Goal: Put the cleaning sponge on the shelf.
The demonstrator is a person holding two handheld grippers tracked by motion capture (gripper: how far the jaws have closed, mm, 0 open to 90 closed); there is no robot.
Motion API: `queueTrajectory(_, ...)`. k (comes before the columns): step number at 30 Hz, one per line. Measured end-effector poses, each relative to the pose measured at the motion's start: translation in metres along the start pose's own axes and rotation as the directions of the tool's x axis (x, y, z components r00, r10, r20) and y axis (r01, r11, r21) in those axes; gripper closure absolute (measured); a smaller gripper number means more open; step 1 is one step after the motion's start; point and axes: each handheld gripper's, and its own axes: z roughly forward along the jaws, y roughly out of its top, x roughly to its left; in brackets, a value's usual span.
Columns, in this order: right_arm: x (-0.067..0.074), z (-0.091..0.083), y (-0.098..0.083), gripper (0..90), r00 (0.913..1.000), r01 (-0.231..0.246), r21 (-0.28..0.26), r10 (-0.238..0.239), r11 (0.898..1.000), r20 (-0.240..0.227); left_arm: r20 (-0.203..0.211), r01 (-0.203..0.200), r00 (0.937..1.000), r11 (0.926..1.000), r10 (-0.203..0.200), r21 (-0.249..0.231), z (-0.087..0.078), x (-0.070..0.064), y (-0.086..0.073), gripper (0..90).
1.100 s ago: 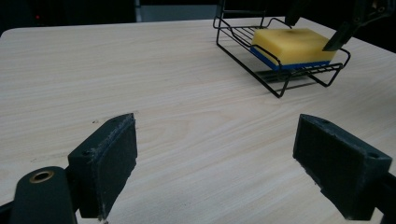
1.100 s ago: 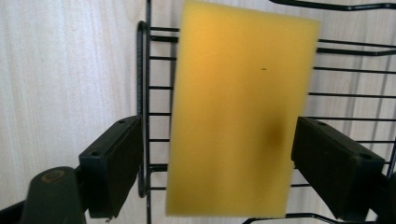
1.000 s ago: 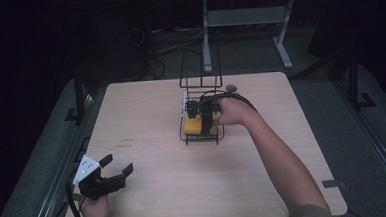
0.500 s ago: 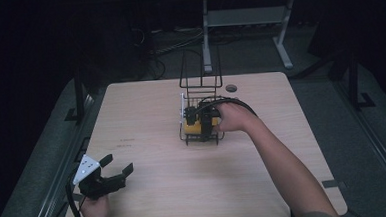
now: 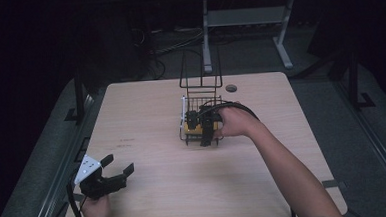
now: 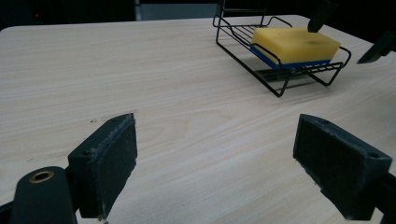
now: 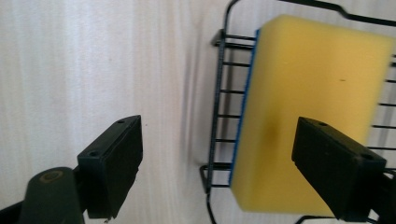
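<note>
A yellow sponge with a blue underside [image 7: 306, 116] [image 6: 294, 44] lies in a black wire rack [image 5: 200, 95] [image 6: 280, 77] [image 7: 219, 107] near the table's middle. My right gripper [image 5: 203, 128] [image 7: 219, 172] hangs open over the rack's near edge, pointing down, one jaw above bare table and the other above the sponge [image 5: 193, 130]. Its fingertips [image 6: 380, 46] appear just past the rack in the left gripper view. My left gripper [image 5: 115, 168] [image 6: 215, 163] is open and empty, low over the table's near left corner, facing the rack.
The wooden table [image 5: 151, 120] has a small round dark disc [image 5: 231, 88] at the back right. The rack has a tall wire back [image 5: 200, 70]. A metal stand [image 5: 246, 18] and cables lie on the floor behind the table.
My right gripper has drawn back toward the near side of the rack. The left gripper has stayed put.
</note>
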Motion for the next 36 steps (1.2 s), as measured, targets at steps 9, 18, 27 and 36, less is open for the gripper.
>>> queueTrajectory(9,0.013,0.000,-0.001,15.5,1.0000,0.010,-0.014,-0.010,1.000,-0.001,0.005,-0.003,1.0000,1.0000,0.003,0.000,0.002,-0.001,0.000,13.0)
queueTrajectory(18,0.024,0.001,-0.006,15.0,0.9999,-0.001,-0.030,0.001,1.000,-0.013,0.005,0.000,1.0000,1.0000,0.000,-0.001,0.001,-0.001,0.000,13.0)
queueTrajectory(27,0.039,0.005,-0.009,14.7,0.9999,0.013,-0.046,-0.014,0.999,-0.010,0.007,-0.004,1.0000,1.0000,0.004,0.000,0.000,-0.002,0.000,13.0)
queueTrajectory(36,0.051,0.011,-0.015,14.4,0.9999,0.001,-0.048,-0.002,0.999,-0.013,0.007,-0.013,0.9999,0.9999,0.013,0.008,0.001,-0.003,0.000,13.0)
